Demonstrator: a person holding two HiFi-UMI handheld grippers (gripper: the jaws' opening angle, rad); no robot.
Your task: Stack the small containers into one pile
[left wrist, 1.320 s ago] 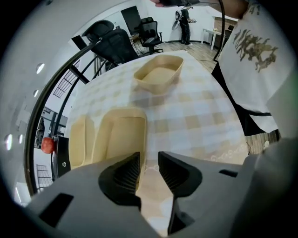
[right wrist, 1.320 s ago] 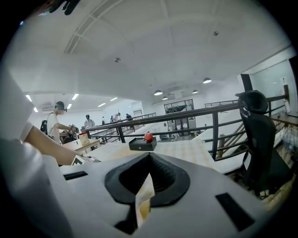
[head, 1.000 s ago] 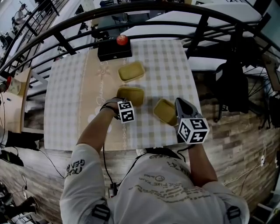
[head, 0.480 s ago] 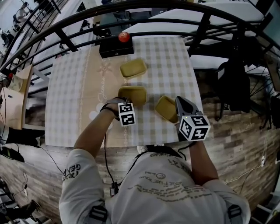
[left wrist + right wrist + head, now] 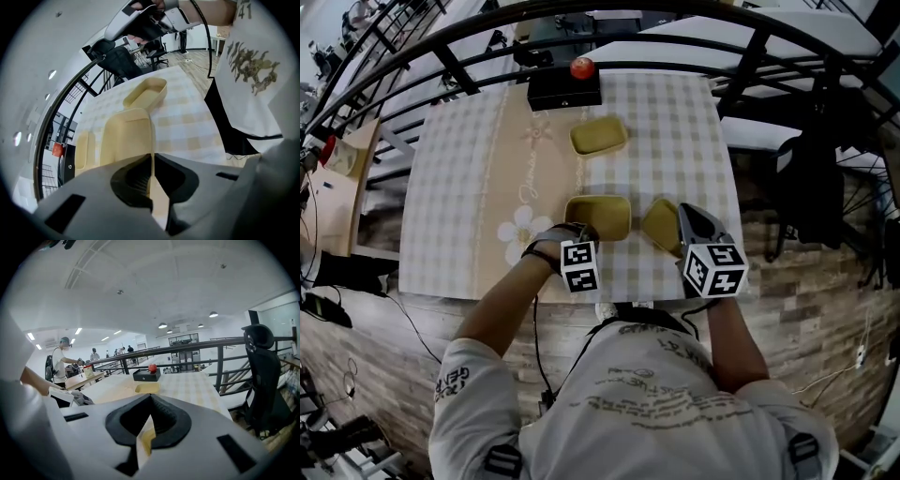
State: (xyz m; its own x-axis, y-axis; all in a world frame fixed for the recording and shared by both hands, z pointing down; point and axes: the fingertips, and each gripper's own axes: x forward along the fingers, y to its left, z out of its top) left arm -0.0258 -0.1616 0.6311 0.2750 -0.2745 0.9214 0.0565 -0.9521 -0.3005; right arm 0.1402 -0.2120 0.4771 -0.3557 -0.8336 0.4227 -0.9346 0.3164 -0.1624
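- Table [image 5: 459, 187] with checked cloth bears three yellow containers and, at its far edge, a black box [image 5: 562, 91] with a red button [image 5: 583, 67] on top.
- On the left side, the left gripper [image 5: 151, 159] points steeply down at the middle container [image 5: 598, 216]. Its jaws have just been closing, and they now pinch the thin near wall of this container, which stands between the pads.
- This middle container lies open side up, close to the near edge of the table. I cannot tell whether its bottom touches the cloth.
- On the right side, the right gripper [image 5: 150, 401] has its jaws pressed together on the rim of the right container [image 5: 661, 225]. A yellow edge shows between the pads.
- This right container is tilted and sits just beside the middle container, on its right. I cannot tell if the two touch.
- Further away, the far container [image 5: 598, 136] stands alone on the cloth, between the middle container and the box, apart from both. No gripper touches it.
- No container sits inside another; the pile is not yet made.
- Behind the table runs a dark railing [image 5: 219, 369], and a black chair [image 5: 260, 376] stands at the right of the table.
- Several people [image 5: 61, 363] stand far off in the right gripper view.
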